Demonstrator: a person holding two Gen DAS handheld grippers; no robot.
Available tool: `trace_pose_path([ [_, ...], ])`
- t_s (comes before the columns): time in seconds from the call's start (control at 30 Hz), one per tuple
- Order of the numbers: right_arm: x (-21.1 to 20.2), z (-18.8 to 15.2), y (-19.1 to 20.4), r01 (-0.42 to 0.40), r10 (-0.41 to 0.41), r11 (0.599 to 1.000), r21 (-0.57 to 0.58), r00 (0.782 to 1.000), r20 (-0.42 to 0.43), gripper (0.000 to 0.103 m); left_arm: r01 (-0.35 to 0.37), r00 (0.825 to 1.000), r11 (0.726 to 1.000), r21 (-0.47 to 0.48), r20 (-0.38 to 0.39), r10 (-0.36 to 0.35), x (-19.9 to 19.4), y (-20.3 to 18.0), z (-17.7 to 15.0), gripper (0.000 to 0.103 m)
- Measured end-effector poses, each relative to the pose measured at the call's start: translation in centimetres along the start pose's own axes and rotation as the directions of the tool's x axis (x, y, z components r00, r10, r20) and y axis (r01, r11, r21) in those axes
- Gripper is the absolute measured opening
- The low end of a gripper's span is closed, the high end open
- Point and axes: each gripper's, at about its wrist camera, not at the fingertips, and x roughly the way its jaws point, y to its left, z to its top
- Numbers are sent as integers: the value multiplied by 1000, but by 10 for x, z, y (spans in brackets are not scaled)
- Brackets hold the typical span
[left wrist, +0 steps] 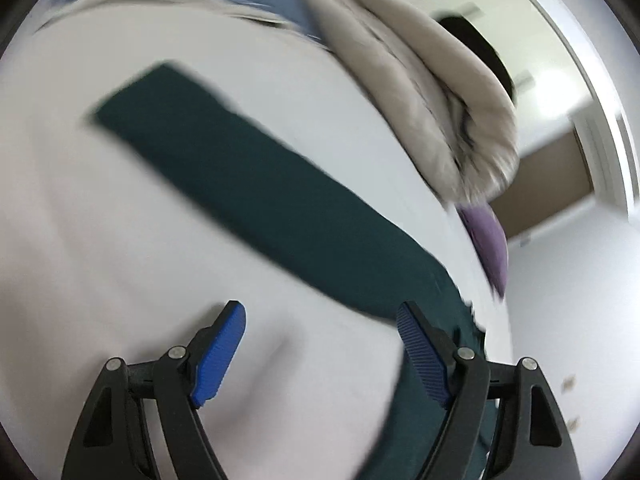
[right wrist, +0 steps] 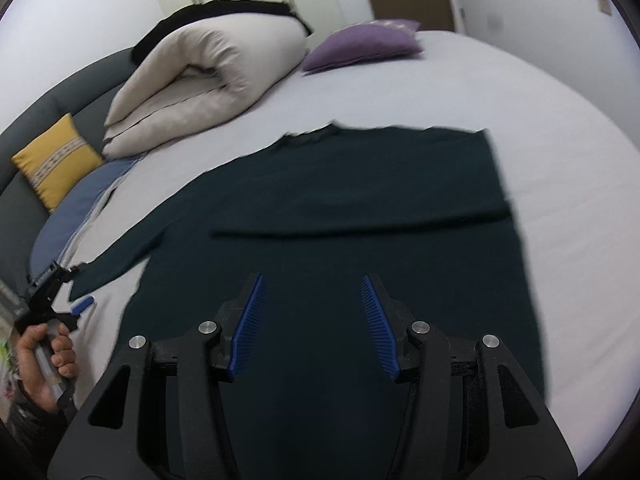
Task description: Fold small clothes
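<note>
Sweater (right wrist: 340, 208) spread flat on bed (right wrist: 520, 92) — unheld.

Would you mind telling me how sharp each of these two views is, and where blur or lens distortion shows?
Left wrist view: heavy motion blur smears the dark green garment and rolled duvet; only the left hand-held gripper is crisp. Right wrist view: mostly sharp, slight smearing at the garment's right edge; fisheye bends the bed edge into a curve.

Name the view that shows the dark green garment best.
Right wrist view: the dark green garment lies spread on the white bed, one sleeve folded across. The blurred left wrist view shows only its other sleeve.
</note>
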Motion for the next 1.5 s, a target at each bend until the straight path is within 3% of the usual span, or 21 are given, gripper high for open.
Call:
trace_pose_path([
  [0.1,6,-13,27,-27,27,1000,-11,1000,-14,48,32,999,994,-102,21,-30,-4,27,17,71],
  [0.2,8,-22,46,-41,41,999,-16,999,-21,48,44,997,980,-194,67,-32,-4,37,27,71],
  [0.3,6,-28,53,-50,50,999,-10,998,-29,48,90,992,930,-358,111,-54,-5,58,36,72],
  [0.57,11,-25,34,-51,52,999,16,998,-46,48,223,964,815,-535,245,-104,0,89,56,76],
  [0.63,11,-28,30,-51,52,998,20,998,-45,48,241,962,791,-562,244,-120,4,96,67,68],
  [0.7,10,-29,25,-50,52,998,25,998,-45,48,251,963,774,-581,234,-136,7,104,74,47],
  [0.73,10,-30,23,-51,52,998,30,998,-44,48,244,965,772,-588,223,-135,9,106,77,42],
  [0.83,9,-31,11,-45,47,997,56,998,-37,48,211,972,803,-557,204,-115,6,98,79,24],
  [0.97,9,-33,-6,-39,42,994,107,999,-25,48,150,984,918,-366,149,-102,6,43,81,15],
  [1.07,8,-36,-22,-38,41,989,146,999,-19,48,104,992,989,-106,80,-96,18,-33,74,9],
  [1.13,5,-38,-32,-32,34,986,164,999,-9,48,75,995,993,87,52,-79,28,-87,58,8],
  [1.17,4,-39,-39,-30,32,984,178,999,-5,48,65,996,982,179,41,-73,34,-113,48,8],
  [1.23,1,-41,-49,-23,23,979,202,1000,2,48,48,998,934,355,23,-60,45,-164,17,8],
  [1.3,-2,-44,-63,-11,9,973,233,1000,10,48,41,998,870,492,16,-55,55,-206,-16,8],
  [1.37,-7,-46,-80,0,-5,964,264,1000,20,48,31,998,774,632,18,-55,64,-247,-56,6],
  [1.43,-11,-49,-92,8,-17,957,289,999,28,48,14,998,644,765,29,-56,75,-285,-105,6],
  [1.5,-14,-52,-106,16,-28,948,317,999,35,48,17,998,542,840,18,-59,84,-306,-146,4],
])
